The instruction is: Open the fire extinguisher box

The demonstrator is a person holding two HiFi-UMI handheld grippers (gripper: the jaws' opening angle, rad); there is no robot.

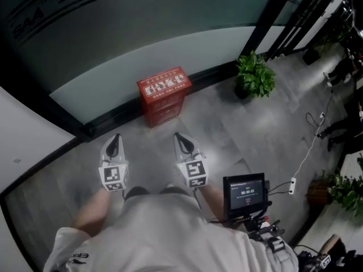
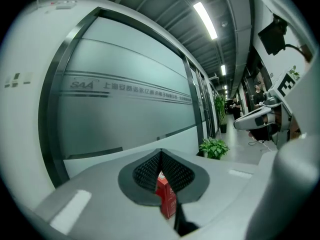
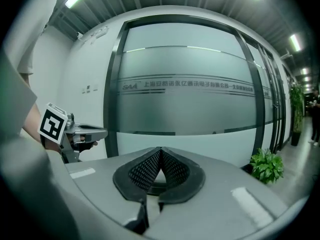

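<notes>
My left tool (image 1: 117, 138) and right tool (image 1: 178, 137) are pressed together, empty, well short of the fire extinguisher box (image 1: 163, 95), which looks closed; opening it remains.

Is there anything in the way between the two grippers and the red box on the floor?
No, nothing visible. Only bare grey floor lies between the left gripper, the right gripper and the red fire extinguisher box by the glass wall.
</notes>
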